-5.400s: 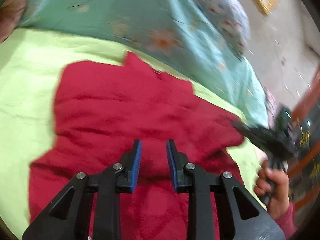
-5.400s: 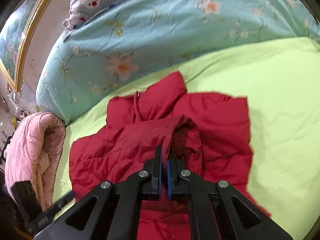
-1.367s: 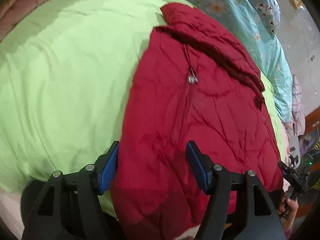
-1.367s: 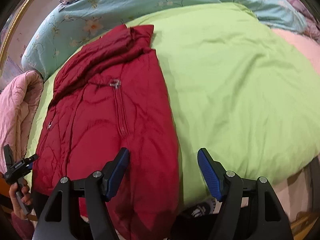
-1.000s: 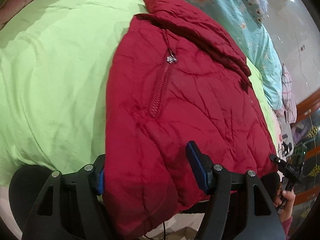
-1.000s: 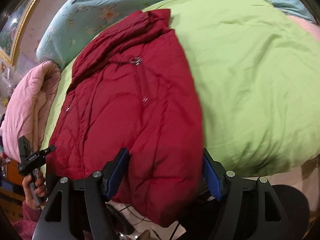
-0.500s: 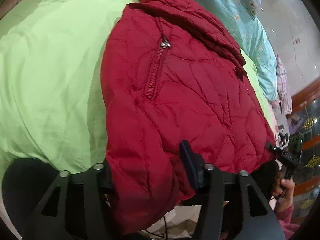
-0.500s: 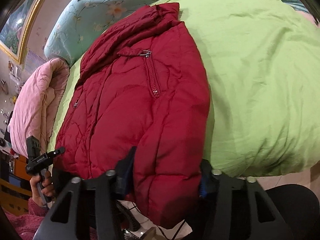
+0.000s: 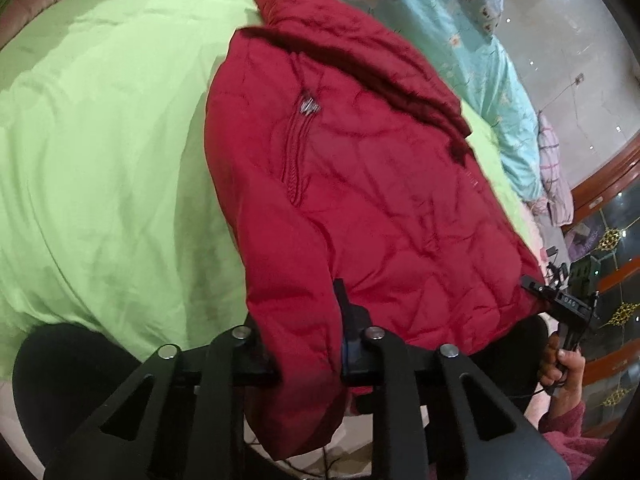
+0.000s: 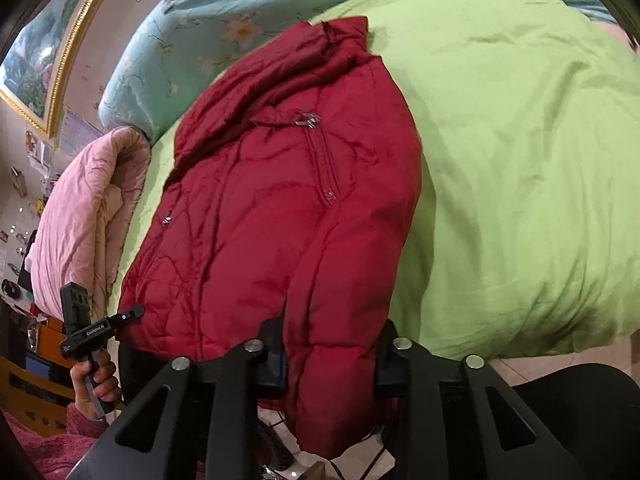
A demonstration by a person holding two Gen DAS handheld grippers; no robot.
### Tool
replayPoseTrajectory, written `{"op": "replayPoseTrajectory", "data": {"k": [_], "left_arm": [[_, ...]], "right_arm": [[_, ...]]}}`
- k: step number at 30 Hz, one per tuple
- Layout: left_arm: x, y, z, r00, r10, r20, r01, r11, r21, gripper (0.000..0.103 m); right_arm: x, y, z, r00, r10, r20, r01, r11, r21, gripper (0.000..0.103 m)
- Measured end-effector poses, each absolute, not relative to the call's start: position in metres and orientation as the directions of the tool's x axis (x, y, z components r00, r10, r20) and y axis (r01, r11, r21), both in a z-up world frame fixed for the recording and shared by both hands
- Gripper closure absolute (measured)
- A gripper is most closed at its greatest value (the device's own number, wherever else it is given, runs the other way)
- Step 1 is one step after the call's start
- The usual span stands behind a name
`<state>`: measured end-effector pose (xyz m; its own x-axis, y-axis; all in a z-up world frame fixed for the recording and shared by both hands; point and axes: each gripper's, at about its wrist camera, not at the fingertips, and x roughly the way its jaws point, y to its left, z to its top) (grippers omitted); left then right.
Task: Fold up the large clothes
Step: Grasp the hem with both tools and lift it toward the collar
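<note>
A red puffer jacket (image 9: 360, 184) lies lengthwise on a lime green bedsheet (image 9: 100, 140), collar at the far end, hem hanging over the near edge. It has a pocket zipper (image 9: 298, 152). My left gripper (image 9: 306, 336) is shut on the jacket's near hem corner. In the right wrist view the same jacket (image 10: 280, 208) lies on the sheet (image 10: 520, 160). My right gripper (image 10: 332, 356) is closed on a thick fold of the hem, its jaws still apart around the padding. Each view shows one gripper held in a hand to the side (image 9: 568, 304) (image 10: 92, 332).
A teal floral duvet (image 9: 460, 32) lies along the far side of the bed. A pink quilt (image 10: 80, 216) is bunched at the left in the right wrist view. A gold picture frame (image 10: 52, 72) hangs on the wall. Floor and dark furniture lie below the bed edge.
Both grippers moved onto the jacket's near hem and closed from wide open onto the fabric. The hem is now bunched between the jaws and hangs over the bed edge.
</note>
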<state>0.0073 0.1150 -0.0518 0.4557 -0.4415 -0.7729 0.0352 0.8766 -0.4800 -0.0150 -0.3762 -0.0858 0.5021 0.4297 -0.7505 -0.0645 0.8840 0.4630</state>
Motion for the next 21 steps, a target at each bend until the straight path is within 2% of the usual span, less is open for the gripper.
{"op": "replayPoseTrajectory", "data": {"k": [13,21], "left_arm": [[0.035,0.111,0.018,0.625,-0.458,-0.632,0.109,0.853,-0.51,0.089],[0.078,0.108,0.05,0.687,-0.431,-0.585,0.132,0.866,-0.482,0.088]], "right_arm": [[-0.004,-0.371,-0.027,0.633,0.503,-0.589,-0.169,0.832,0.529,0.082],[0.029,-0.372,0.008,0.692,0.51,-0.512,-0.207,0.819,0.536,0.082]]}}
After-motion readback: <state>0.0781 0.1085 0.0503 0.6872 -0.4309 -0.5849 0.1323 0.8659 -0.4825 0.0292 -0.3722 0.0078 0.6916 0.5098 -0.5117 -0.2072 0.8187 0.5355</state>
